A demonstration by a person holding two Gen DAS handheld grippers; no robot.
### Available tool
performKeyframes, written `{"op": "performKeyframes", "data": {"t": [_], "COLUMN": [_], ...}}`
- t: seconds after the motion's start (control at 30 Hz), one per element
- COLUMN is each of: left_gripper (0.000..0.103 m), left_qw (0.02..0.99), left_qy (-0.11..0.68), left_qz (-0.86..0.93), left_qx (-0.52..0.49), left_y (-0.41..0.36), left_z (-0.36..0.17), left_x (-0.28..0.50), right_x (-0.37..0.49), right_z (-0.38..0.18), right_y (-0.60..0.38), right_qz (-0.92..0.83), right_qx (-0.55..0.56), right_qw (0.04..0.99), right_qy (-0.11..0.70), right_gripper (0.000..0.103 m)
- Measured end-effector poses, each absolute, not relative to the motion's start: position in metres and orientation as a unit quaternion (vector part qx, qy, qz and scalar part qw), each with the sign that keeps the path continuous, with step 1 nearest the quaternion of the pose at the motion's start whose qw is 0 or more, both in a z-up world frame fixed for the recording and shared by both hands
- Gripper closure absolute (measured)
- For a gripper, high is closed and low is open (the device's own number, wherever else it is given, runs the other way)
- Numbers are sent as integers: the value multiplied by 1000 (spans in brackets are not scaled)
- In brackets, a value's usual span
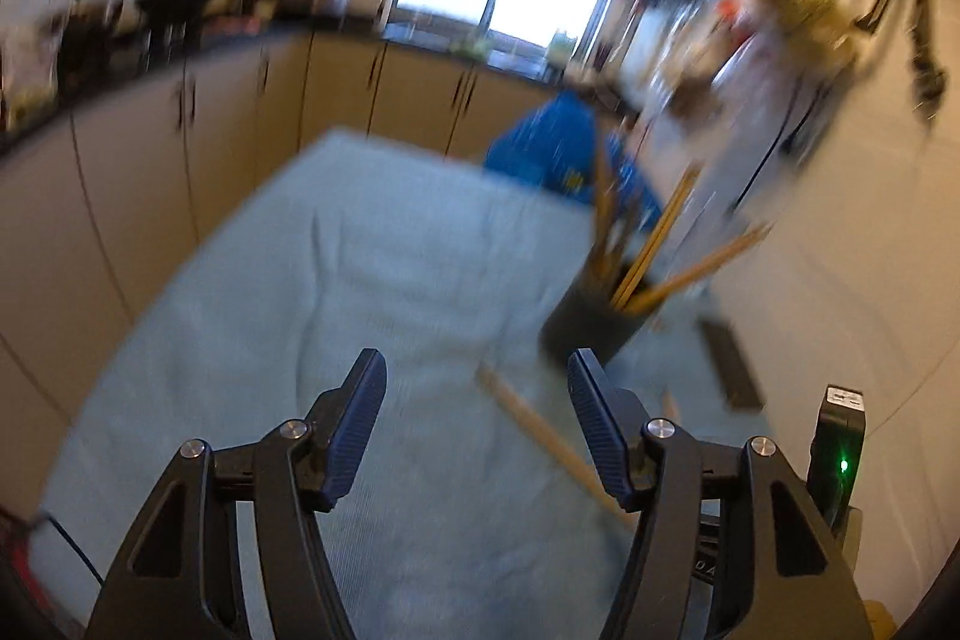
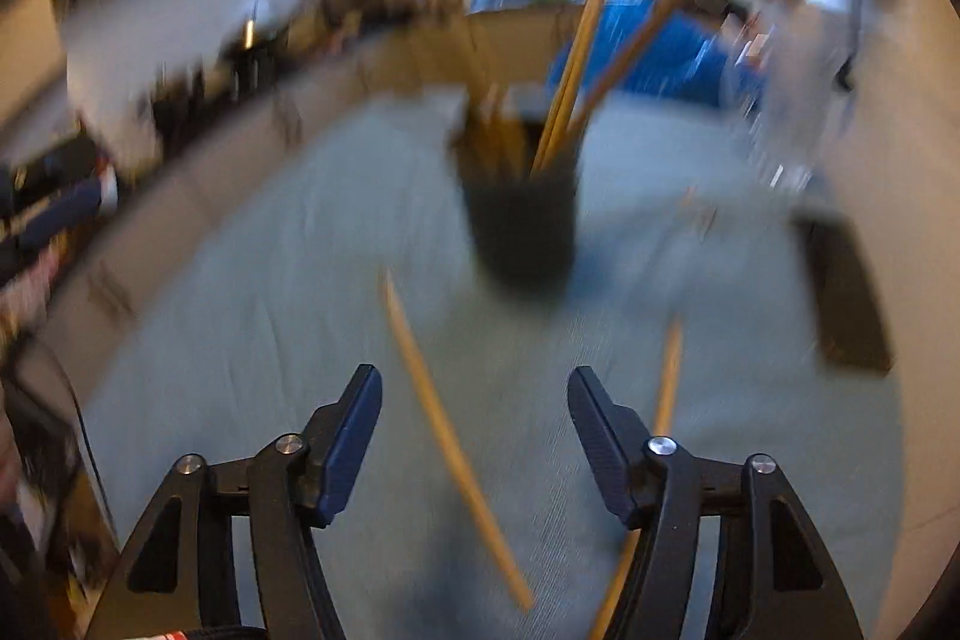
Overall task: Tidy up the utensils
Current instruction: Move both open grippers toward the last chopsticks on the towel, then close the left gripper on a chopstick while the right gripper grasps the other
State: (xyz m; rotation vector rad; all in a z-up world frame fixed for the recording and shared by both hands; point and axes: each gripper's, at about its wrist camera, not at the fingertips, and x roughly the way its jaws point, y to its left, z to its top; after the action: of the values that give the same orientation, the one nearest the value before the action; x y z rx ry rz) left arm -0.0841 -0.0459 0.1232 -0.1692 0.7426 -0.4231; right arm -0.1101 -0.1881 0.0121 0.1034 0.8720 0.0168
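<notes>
A black cup (image 1: 591, 325) (image 2: 522, 226) stands on the pale blue cloth (image 1: 300, 292) (image 2: 252, 328), with several wooden chopsticks (image 1: 654, 238) (image 2: 579, 58) sticking out of it. One loose chopstick (image 1: 540, 424) (image 2: 444, 430) lies on the cloth in front of the cup. A second loose chopstick (image 2: 663, 394) lies further right. My left gripper (image 1: 477, 400) is open above the cloth, its right finger over the near chopstick. My right gripper (image 2: 474, 400) is open too, and nothing is between its pads. Both views are motion-blurred.
A flat dark object (image 1: 732, 364) (image 2: 846, 292) lies on the cloth's right side near the wall. A blue bag (image 1: 564, 154) (image 2: 666, 46) sits behind the table. Kitchen cabinets (image 1: 180, 142) and a cluttered counter run along the left.
</notes>
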Motion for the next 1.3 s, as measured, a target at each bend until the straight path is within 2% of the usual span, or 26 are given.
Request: {"op": "performKeyframes", "data": {"t": [0.2,0.27,0.33,0.43,0.57,0.7,0.9,1.13,1.2,1.27,1.3], "left_gripper": [41,41,42,42,42,42,42,42,47,69,71], "left_qw": [893,888,881,877,870,862,846,829,823,815,813], "left_qy": [405,418,431,439,452,465,484,508,515,526,527], "left_qz": [-185,-181,-185,-187,-194,-202,-224,-229,-233,-233,-230], "left_qx": [-62,-61,-67,-63,-42,-26,4,50,58,75,85], "left_y": [-44,-43,-40,-43,-55,-69,-103,-142,-150,-157,-161], "left_z": [78,66,59,52,47,40,35,28,25,20,18], "left_x": [-66,-60,-55,-51,-46,-42,-30,-6,-1,5,7], "right_x": [-114,-117,-121,-129,-144,-154,-150,-130,-121,-103,-99], "right_z": [-18,-18,-17,-17,-9,9,-5,-13,-10,-13,-13], "right_y": [-181,-176,-169,-150,-139,-183,-288,-311,-303,-297,-294], "right_qz": [-19,-15,-5,62,137,90,-40,-65,-65,-69,-72], "right_qx": [27,34,50,81,68,78,148,149,139,121,113], "right_qw": [889,884,880,868,866,889,872,859,861,858,859], "right_qy": [458,466,472,486,476,443,464,485,486,494,495], "right_gripper": [58,69,70,77,77,64,63,63,63,63,64]}}
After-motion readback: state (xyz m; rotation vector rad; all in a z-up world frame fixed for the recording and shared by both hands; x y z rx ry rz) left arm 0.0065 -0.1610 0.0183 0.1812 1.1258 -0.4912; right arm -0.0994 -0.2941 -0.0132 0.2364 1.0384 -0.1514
